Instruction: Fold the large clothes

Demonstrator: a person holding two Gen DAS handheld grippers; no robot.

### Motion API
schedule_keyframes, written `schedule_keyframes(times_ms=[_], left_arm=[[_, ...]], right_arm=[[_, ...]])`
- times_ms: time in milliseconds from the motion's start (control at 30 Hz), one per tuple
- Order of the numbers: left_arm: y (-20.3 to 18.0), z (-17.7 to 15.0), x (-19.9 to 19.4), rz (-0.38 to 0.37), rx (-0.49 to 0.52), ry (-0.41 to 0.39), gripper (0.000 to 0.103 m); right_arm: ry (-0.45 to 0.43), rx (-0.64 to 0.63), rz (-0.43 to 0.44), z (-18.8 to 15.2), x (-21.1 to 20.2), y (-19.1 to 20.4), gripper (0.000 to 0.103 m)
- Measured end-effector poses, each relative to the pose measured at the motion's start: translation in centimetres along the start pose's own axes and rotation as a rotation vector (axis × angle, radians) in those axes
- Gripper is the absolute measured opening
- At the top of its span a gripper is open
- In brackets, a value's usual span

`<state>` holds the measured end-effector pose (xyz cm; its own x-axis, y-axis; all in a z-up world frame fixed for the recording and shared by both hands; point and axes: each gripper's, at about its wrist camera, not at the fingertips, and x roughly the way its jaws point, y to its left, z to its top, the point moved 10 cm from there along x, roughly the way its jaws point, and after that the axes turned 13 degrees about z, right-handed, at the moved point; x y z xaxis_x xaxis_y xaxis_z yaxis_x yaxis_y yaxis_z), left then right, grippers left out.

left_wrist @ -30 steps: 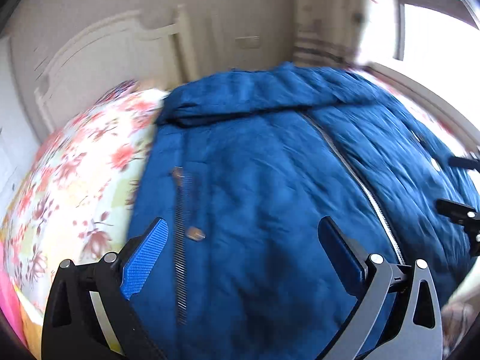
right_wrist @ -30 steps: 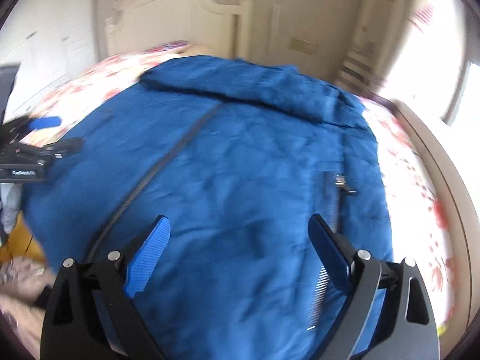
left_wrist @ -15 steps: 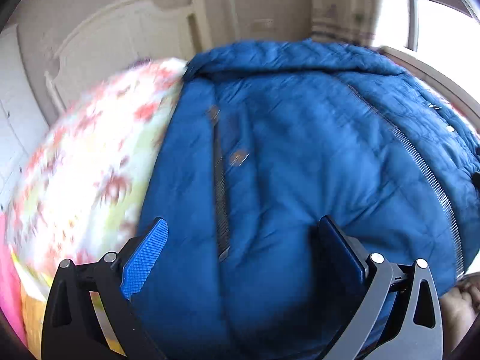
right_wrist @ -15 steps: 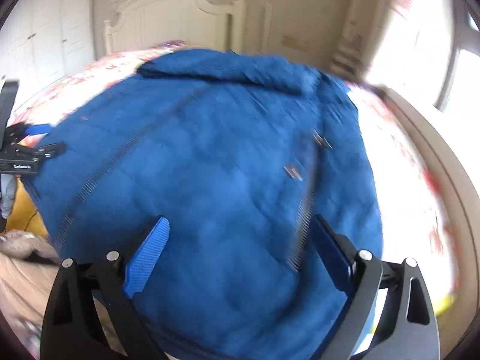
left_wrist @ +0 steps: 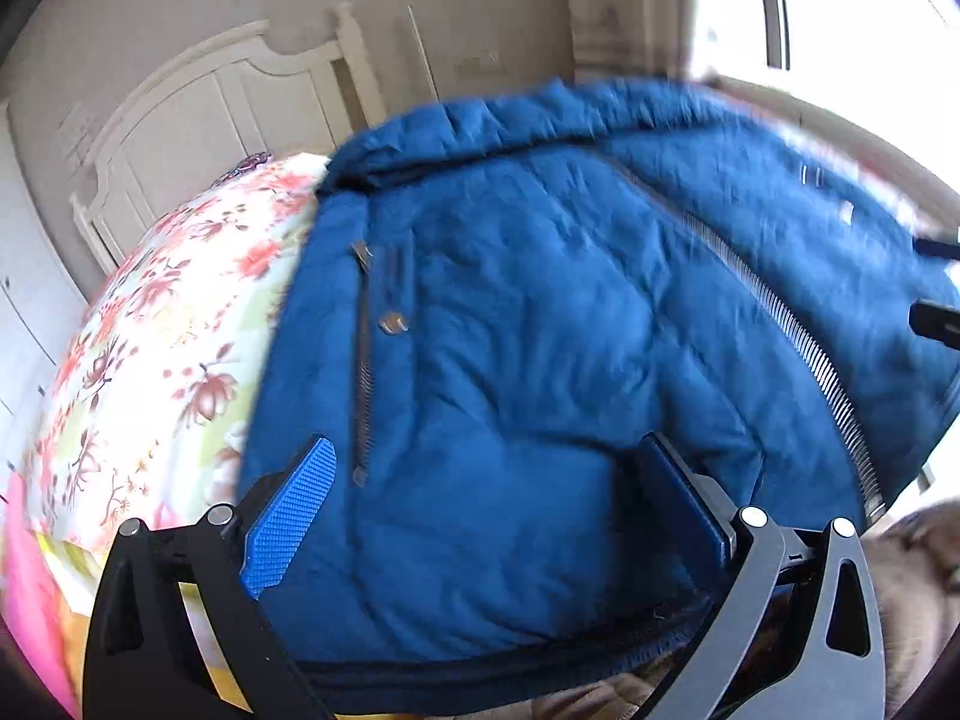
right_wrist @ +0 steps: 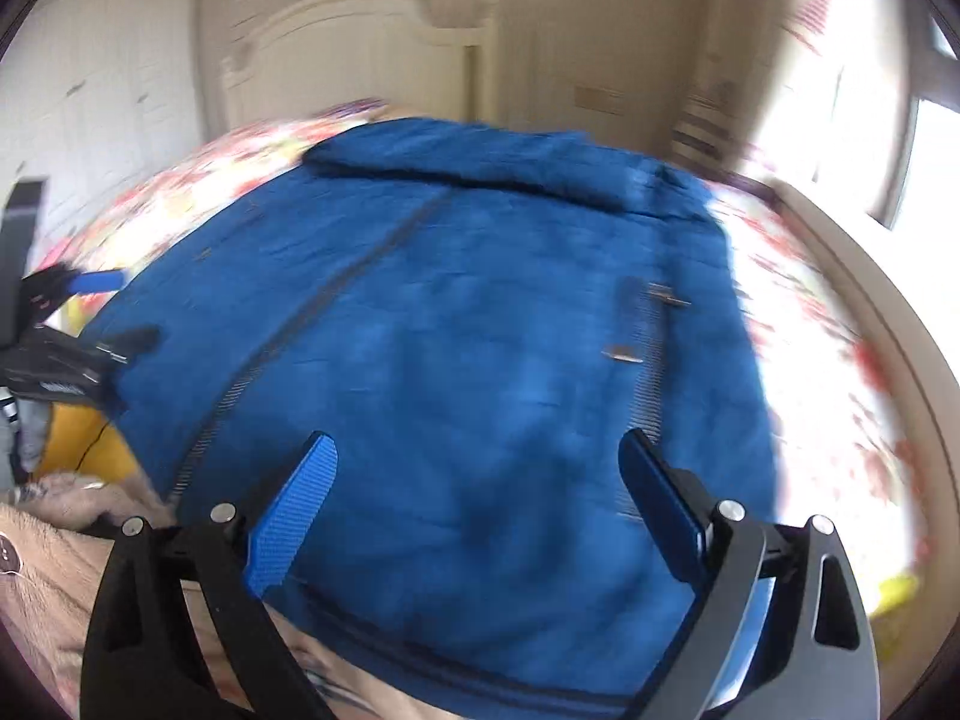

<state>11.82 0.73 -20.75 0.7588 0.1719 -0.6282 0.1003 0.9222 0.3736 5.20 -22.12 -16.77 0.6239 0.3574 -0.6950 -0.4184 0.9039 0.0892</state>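
A large blue padded jacket (left_wrist: 540, 360) lies front up on the floral bed, collar toward the headboard, centre zip closed; it also shows in the right wrist view (right_wrist: 456, 360). My left gripper (left_wrist: 489, 486) is open over the jacket's lower left part near the hem, jaws wide apart with fabric between them. My right gripper (right_wrist: 480, 474) is open over the lower right part near the hem. The left gripper also shows at the left edge of the right wrist view (right_wrist: 90, 312). The right gripper's fingertips (left_wrist: 933, 321) show at the right edge of the left wrist view.
The bed (left_wrist: 150, 372) has a floral sheet, a white headboard (right_wrist: 360, 42) at the far end and a low rail (right_wrist: 870, 300) on the right. White wardrobe doors (right_wrist: 90, 90) stand left. A window (left_wrist: 840, 6) is at the right. Beige cloth (right_wrist: 54, 552) lies below the hem.
Both grippers have drawn back toward the jacket's hem, which now shows below the jaws. The jacket's bottom edge has come into view in both wrist views.
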Motion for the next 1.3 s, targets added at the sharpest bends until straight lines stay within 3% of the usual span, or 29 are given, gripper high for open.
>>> schedule_keyframes(times_ms=[100, 267, 500, 600, 900, 1033, 1167, 1300], left_arm=[[0.2, -0.3, 0.4, -0.039, -0.031, 0.007, 0.099], [0.5, -0.7, 0.8, -0.074, -0.057, 0.009, 0.099], [0.5, -0.7, 0.8, -0.082, -0.063, 0.005, 0.099], [0.5, -0.7, 0.8, -0.086, -0.067, 0.004, 0.099], [0.9, -0.9, 0.6, -0.107, -0.06, 0.021, 0.099], [6.6, -0.9, -0.9, -0.052, -0.205, -0.021, 0.099], [11.3, -3.9, 0.3, -0.087, -0.352, 0.054, 0.099], [10.8, -6.4, 0.7, -0.15, -0.38, 0.093, 0.099]], right_arm=[[0.013, -0.011, 0.001, -0.6, 1.9, 0.6, 0.097], [0.053, -0.01, 0.0, -0.2, 0.9, -0.2, 0.096], [0.016, 0.163, -0.157, -2.0, -2.8, -8.6, 0.096], [-0.013, 0.248, -0.091, -3.4, -2.7, -10.2, 0.097], [0.002, 0.228, -0.118, -3.0, -2.5, -9.9, 0.099], [-0.029, 0.222, -0.152, -3.4, -5.4, -10.0, 0.097], [-0.025, 0.314, -0.138, -5.9, -7.1, -11.5, 0.097], [-0.044, 0.359, -0.066, -7.4, -6.9, -10.9, 0.099]])
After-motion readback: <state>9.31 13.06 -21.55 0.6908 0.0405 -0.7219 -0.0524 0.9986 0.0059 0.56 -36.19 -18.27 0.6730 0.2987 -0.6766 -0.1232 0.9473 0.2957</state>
